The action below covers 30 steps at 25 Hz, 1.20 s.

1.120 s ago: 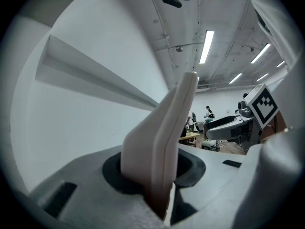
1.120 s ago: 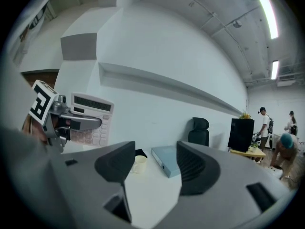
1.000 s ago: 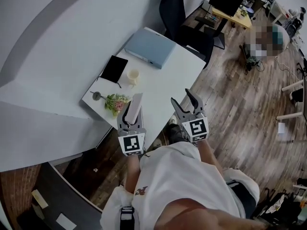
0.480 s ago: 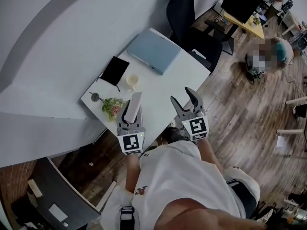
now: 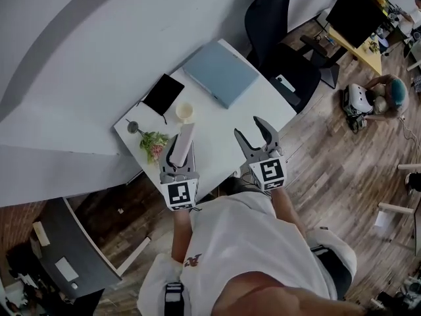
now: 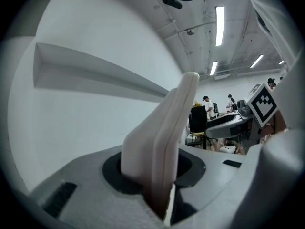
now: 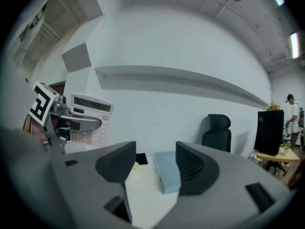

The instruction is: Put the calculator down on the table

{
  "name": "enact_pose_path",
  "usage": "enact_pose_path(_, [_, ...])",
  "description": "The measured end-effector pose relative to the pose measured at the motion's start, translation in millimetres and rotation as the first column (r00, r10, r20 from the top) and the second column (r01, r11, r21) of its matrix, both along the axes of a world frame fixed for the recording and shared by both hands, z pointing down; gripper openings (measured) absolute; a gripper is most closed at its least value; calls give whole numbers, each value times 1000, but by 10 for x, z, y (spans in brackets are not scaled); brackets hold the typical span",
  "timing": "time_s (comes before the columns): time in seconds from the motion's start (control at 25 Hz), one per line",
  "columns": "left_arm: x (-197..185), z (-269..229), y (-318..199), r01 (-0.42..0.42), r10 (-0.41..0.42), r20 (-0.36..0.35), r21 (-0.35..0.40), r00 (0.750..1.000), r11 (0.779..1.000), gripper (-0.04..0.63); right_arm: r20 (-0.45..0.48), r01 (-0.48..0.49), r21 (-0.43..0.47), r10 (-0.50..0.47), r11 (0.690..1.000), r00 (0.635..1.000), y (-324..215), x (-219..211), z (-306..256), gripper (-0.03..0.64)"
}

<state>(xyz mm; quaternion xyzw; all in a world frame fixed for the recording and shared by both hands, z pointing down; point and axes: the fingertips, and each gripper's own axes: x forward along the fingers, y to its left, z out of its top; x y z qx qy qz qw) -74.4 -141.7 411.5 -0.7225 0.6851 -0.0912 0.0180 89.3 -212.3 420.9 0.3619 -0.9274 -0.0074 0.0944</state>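
The white calculator (image 5: 187,137) stands on edge between the jaws of my left gripper (image 5: 177,162), which is shut on it above the near left part of the white table (image 5: 223,130). In the left gripper view the calculator (image 6: 174,123) rises edge-on from the left gripper (image 6: 159,175). My right gripper (image 5: 250,129) hovers open and empty over the table's near right part. The right gripper view shows the calculator (image 7: 90,116) face-on at far left, and the right gripper (image 7: 155,163) with its jaws wide apart.
On the table lie a blue-grey flat box (image 5: 220,73), a black notebook (image 5: 164,93), a small cup (image 5: 185,112) and a bunch of flowers (image 5: 152,143). A black office chair (image 5: 276,38) stands behind the table. A person (image 5: 378,97) crouches on the wooden floor at right.
The view has swung, so the table and chair sit further right in it. Both grippers moved along; the right one is now further over the table. The calculator stays gripped.
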Motion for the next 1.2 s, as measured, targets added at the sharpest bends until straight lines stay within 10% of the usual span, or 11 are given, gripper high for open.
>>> enact_pose_path(0.64, [-17, 153, -301, 109, -110, -7, -36, 994, 993, 120, 7, 126, -24, -126, 992, 992, -484, -158, 120, 256])
enact_pose_path(1.2, [-217, 852, -345, 30, -61, -194, -159, 979, 987, 120, -91, 118, -95, -127, 988, 988, -481, -458, 482, 241])
